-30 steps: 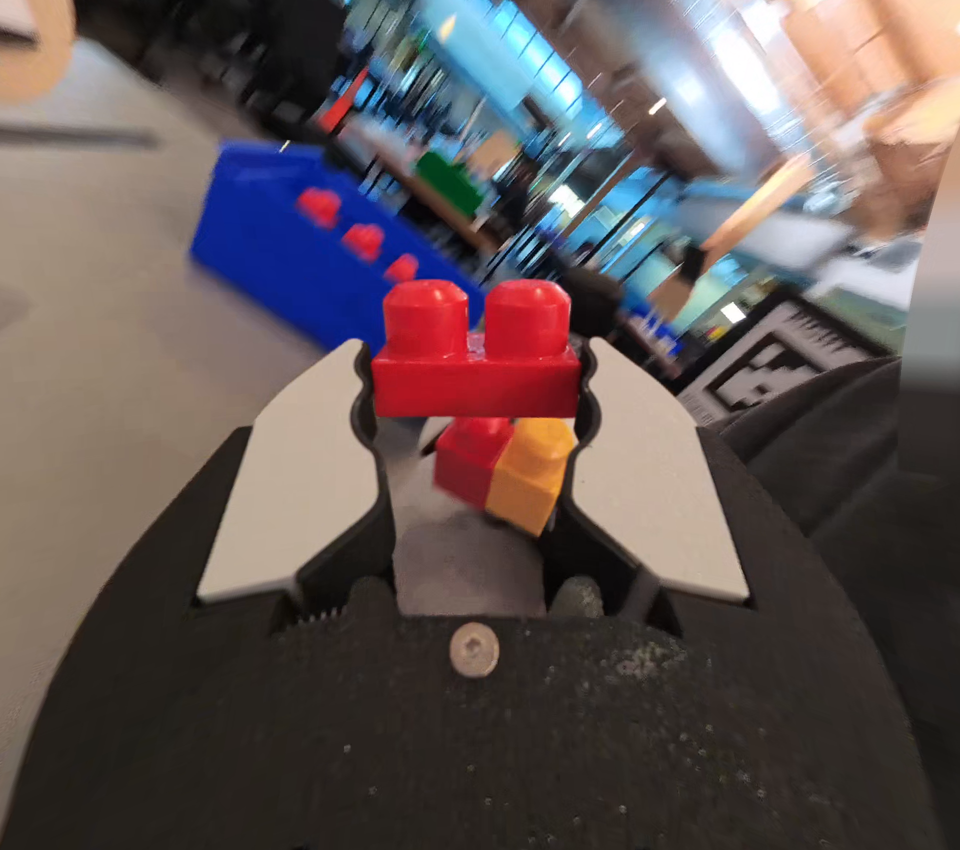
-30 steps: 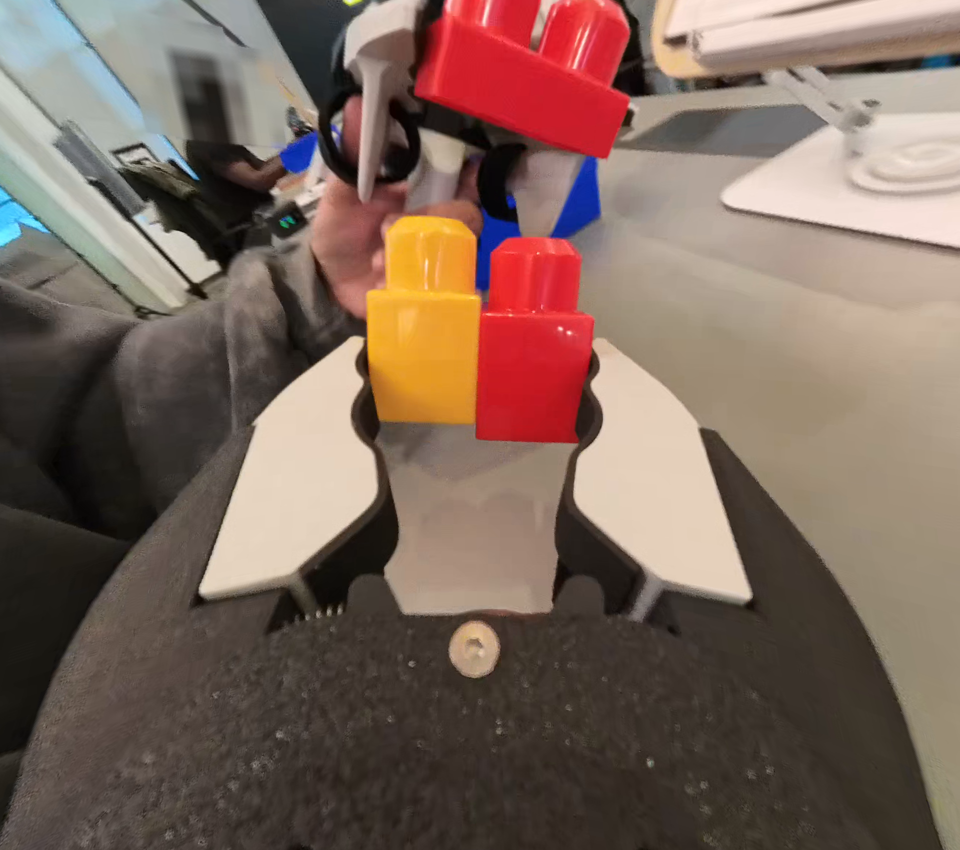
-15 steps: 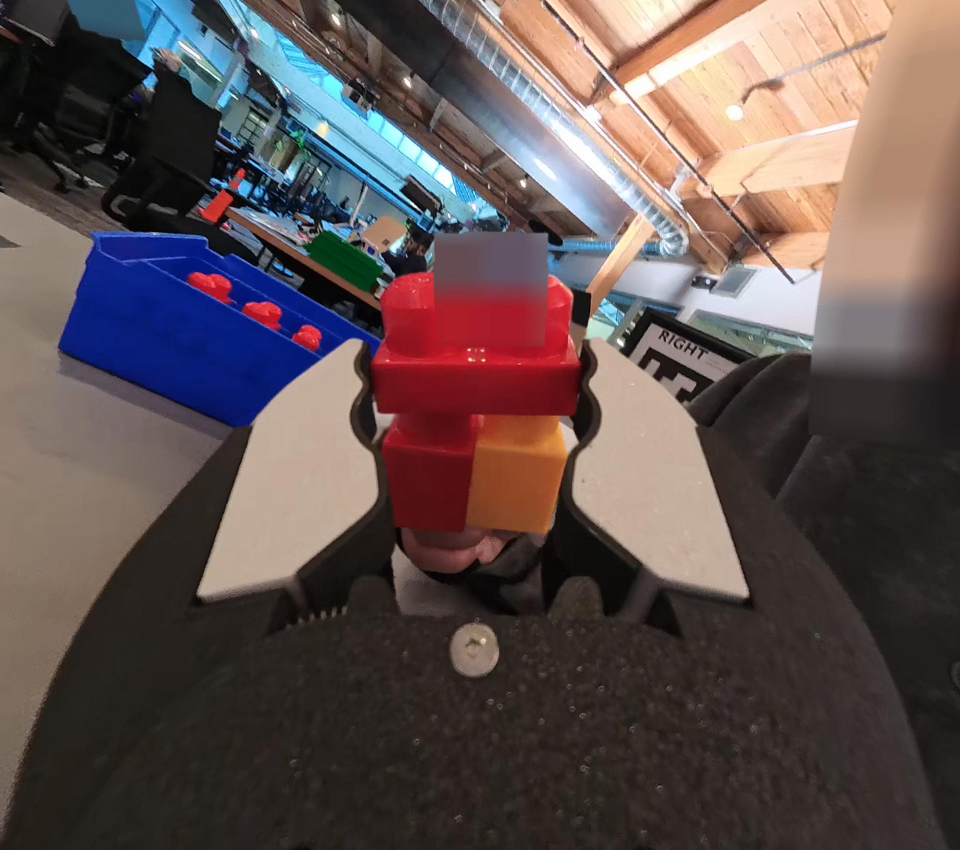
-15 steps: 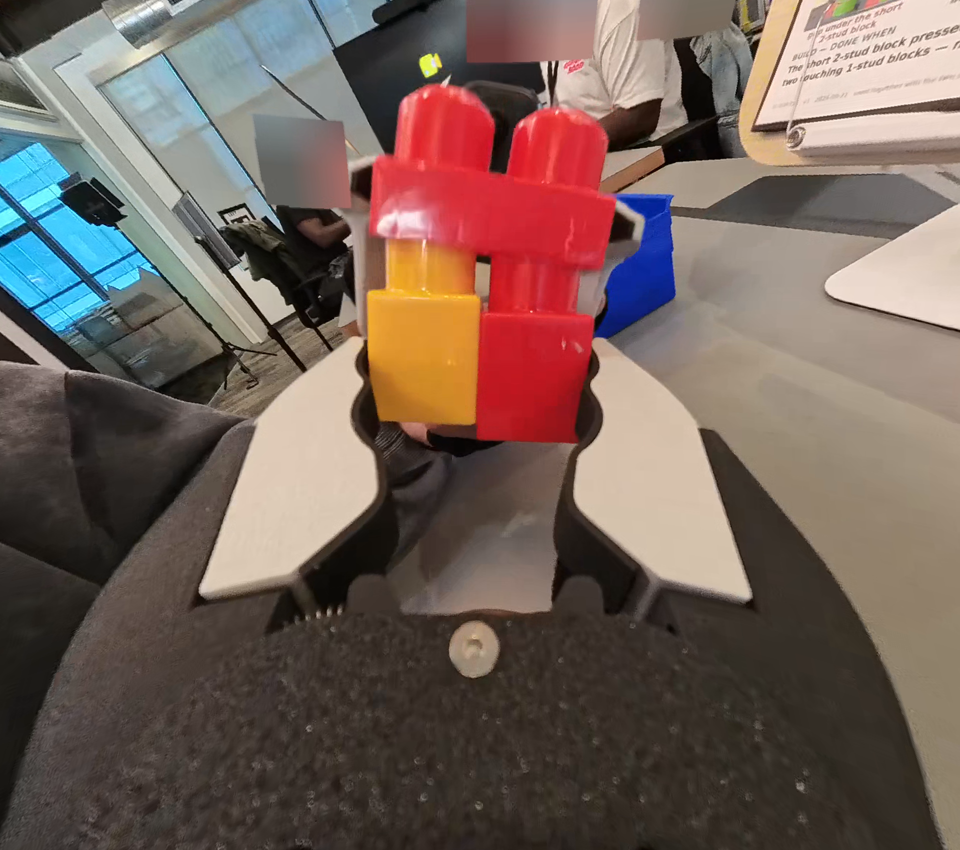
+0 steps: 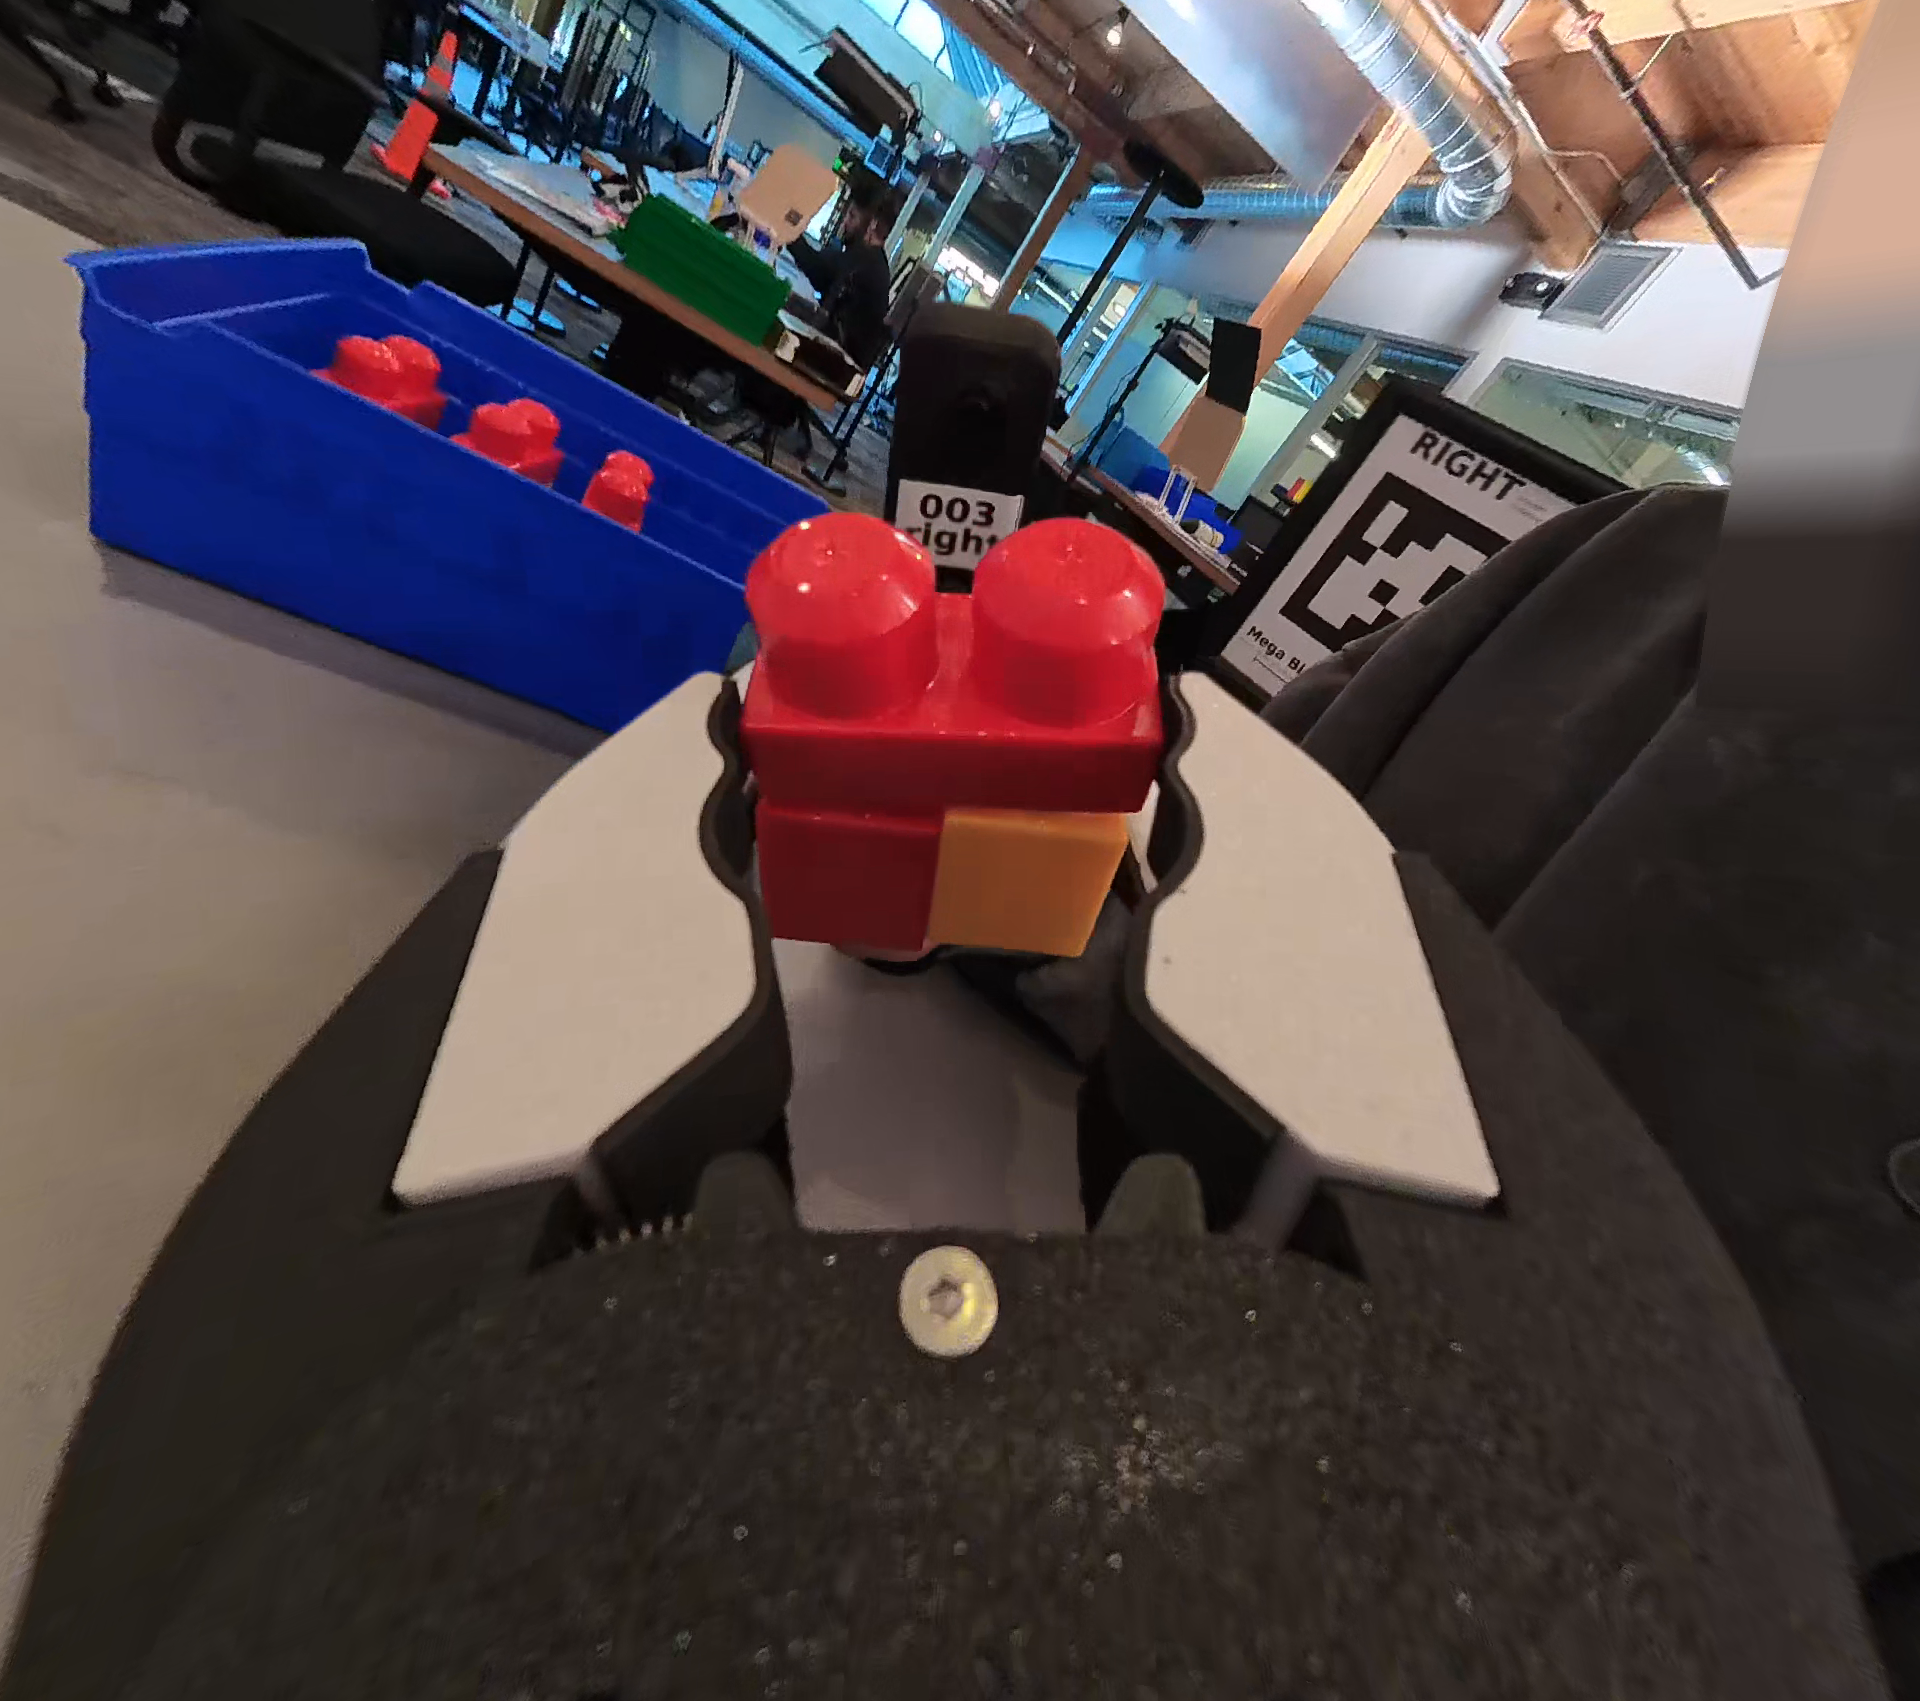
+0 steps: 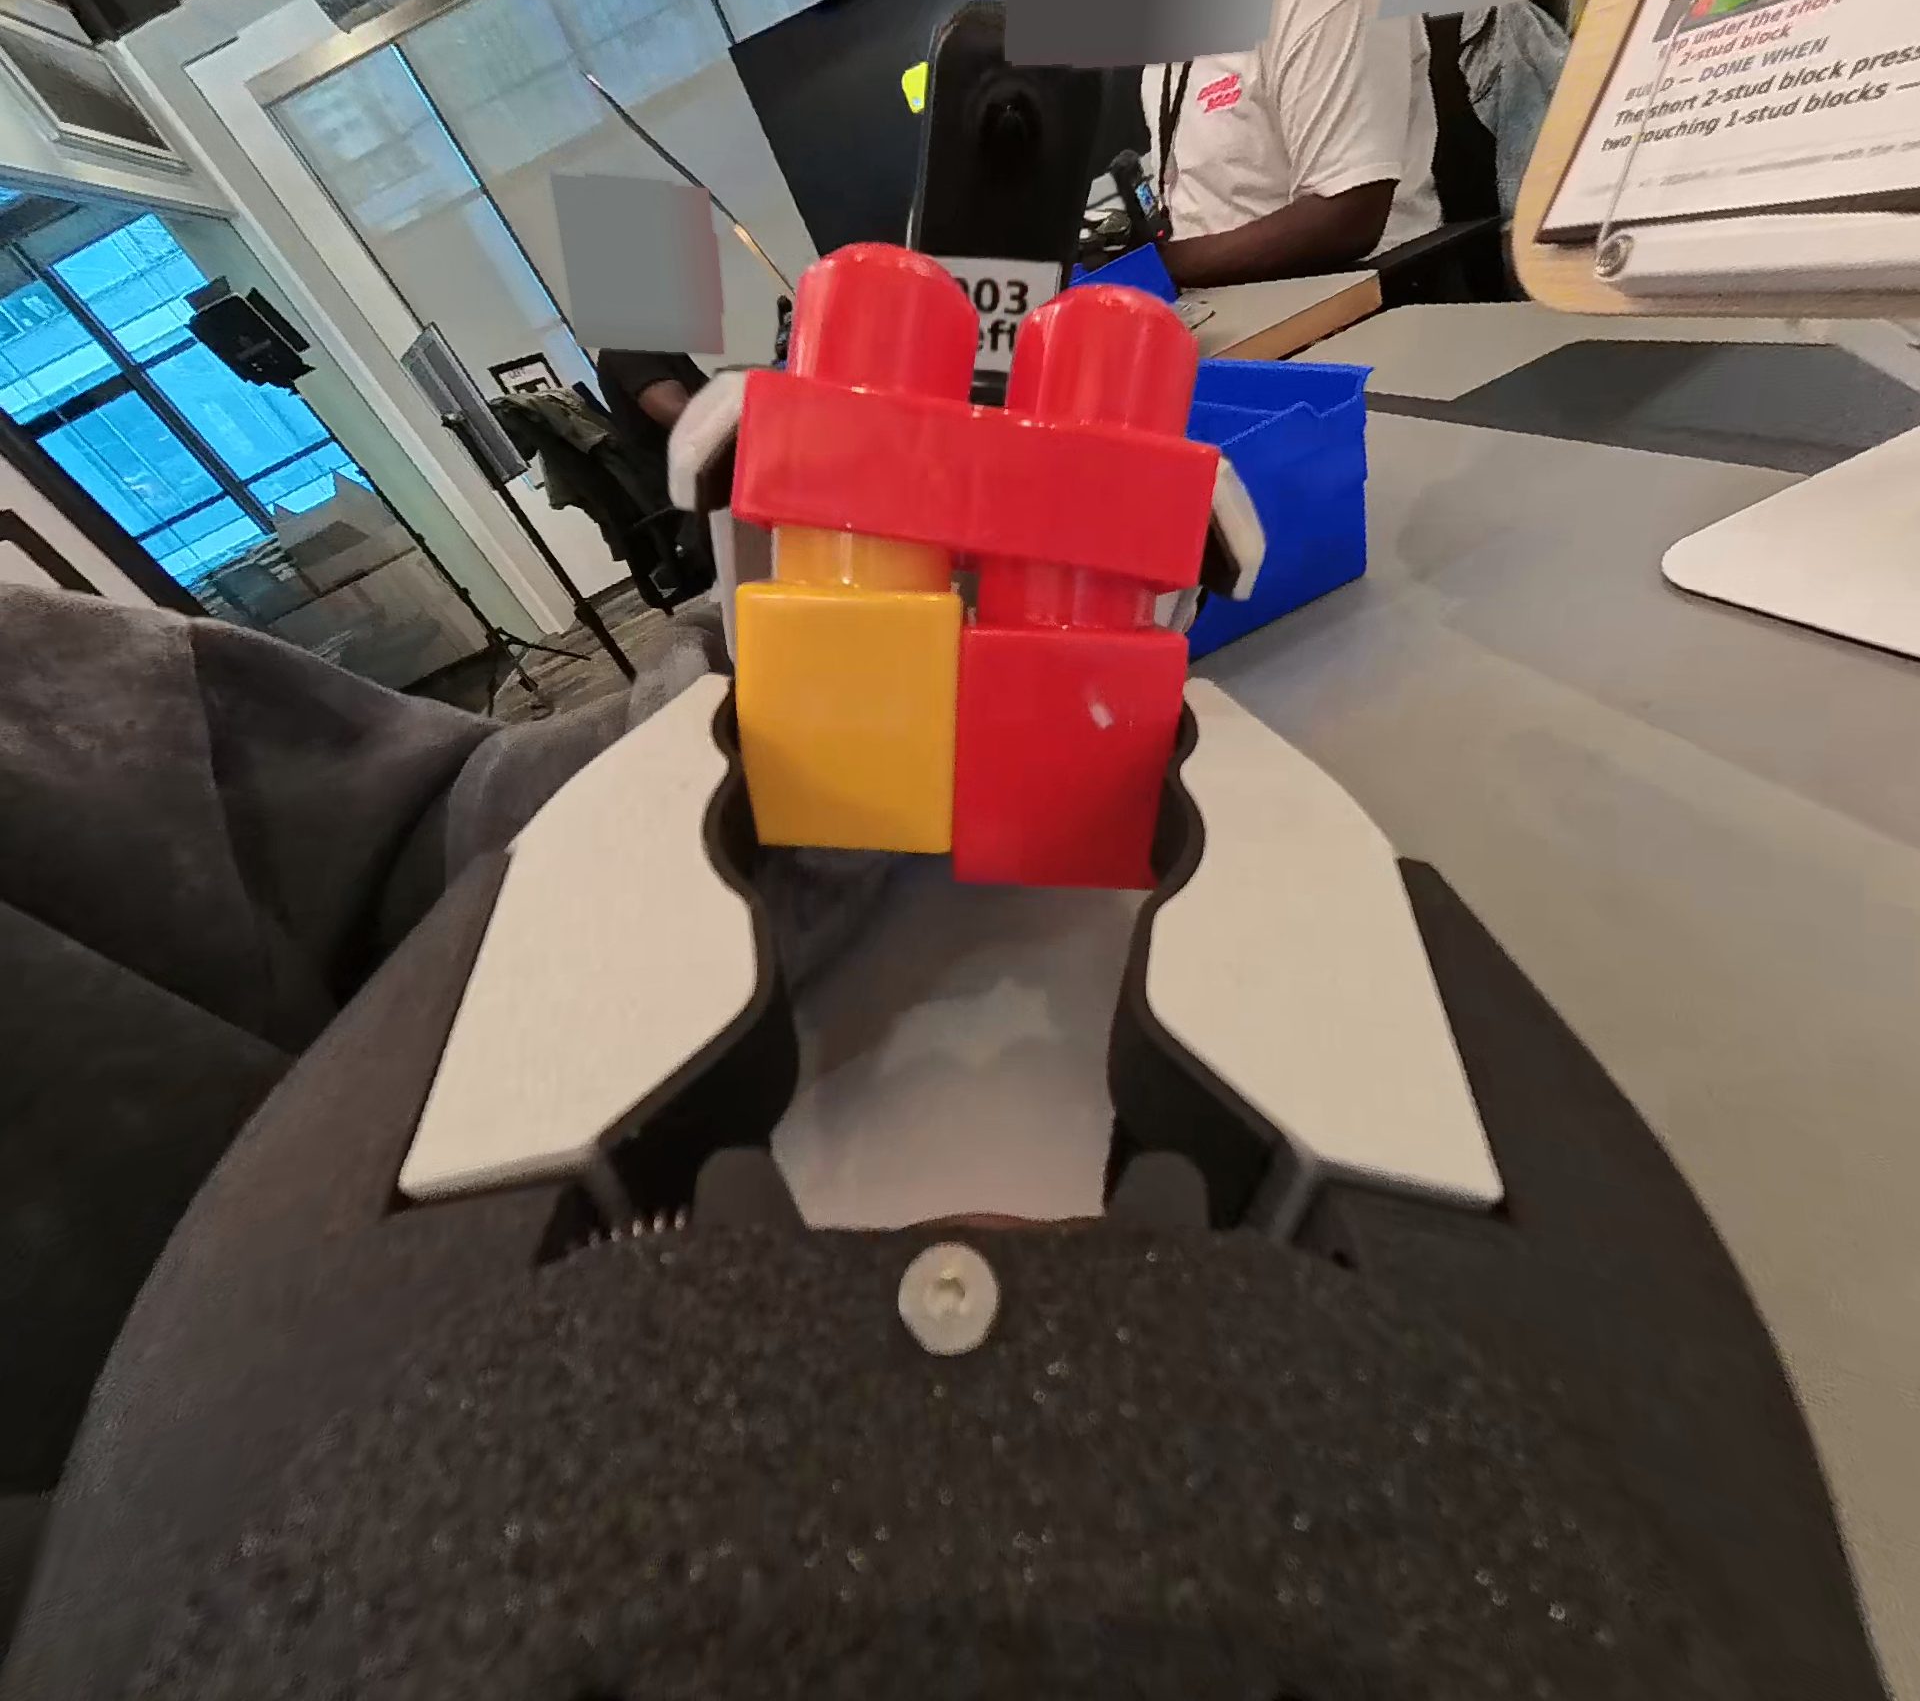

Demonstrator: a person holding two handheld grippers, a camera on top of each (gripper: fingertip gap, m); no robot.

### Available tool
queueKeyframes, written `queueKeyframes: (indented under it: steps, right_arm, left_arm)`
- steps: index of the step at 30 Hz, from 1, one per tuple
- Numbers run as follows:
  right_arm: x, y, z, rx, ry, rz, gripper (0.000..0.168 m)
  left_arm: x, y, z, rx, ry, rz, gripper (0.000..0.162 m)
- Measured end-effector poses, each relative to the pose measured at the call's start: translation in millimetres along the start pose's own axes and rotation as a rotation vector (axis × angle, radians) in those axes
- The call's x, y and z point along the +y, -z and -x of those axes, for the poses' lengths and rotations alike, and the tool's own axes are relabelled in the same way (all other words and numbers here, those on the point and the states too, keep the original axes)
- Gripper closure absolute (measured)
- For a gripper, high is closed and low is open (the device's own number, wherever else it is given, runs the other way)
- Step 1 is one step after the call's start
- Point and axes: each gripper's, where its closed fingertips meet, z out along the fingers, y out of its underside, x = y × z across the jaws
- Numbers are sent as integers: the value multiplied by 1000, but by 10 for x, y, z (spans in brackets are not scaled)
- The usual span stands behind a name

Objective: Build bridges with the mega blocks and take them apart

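the studs of the small yellow plastic block point(image 6: 847, 716) and small red plastic block point(image 6: 1065, 758) are partly hidden inside the red two-stud plastic block point(image 6: 971, 482).

1. Left gripper point(image 5: 951, 778): two flat pale-grey fingers point(image 5: 613, 903) with wavy black inner edges, on a speckled black foam body.
2. A silver screw point(image 5: 948, 1304) sits centred behind the fingers.
3. Right gripper point(image 6: 951, 778) matches it.
4. Dark grey sleeve point(image 6: 208, 820) beside it.
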Motion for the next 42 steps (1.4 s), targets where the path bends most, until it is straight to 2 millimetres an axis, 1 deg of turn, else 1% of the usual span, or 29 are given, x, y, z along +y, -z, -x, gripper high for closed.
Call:
queueKeyframes:
  steps: [4,6,7,8,11,14,16,18,23,25,28,32,40,42]
  right_arm:
    - [28,62,-11,-9,25,5,93]
    - [18,85,-27,18,67,1,93]
    - [25,96,-33,29,87,10,93]
    - [36,108,-45,43,110,22,93]
    - [47,156,-87,88,186,46,93]
    - [44,209,-164,161,315,122,93]
    - [26,222,-203,193,397,189,93]
    - [-9,205,-207,189,454,249,93]
    - [-180,103,-278,209,580,386,93]
    - [-208,35,-291,204,615,440,93]
    - [-230,-40,-355,225,673,504,93]
    - [-216,-103,-401,226,720,538,93]
    - [-174,-202,-430,211,736,540,93]
    - [-148,-217,-430,202,727,544,93]
  left_arm:
    - [49,-45,15,-20,36,54,87]
    - [11,-53,15,-27,75,24,87]
    - [-41,-38,27,-34,106,-19,81]
    - [-89,-12,33,-32,146,-63,71]
    - [-132,94,36,4,278,-145,68]
    - [-56,156,45,56,463,-202,63]
    - [-30,159,11,136,587,-250,59]
    - [-33,151,-25,216,663,-279,55]
    - [-51,123,20,350,708,-311,56]
    - [-73,107,31,417,724,-331,54]
    - [-152,122,-9,514,718,-362,51]
    - [-209,135,-77,557,698,-359,53]
    - [-193,232,-11,539,727,-379,58]
    - [-172,252,-6,540,727,-384,56]
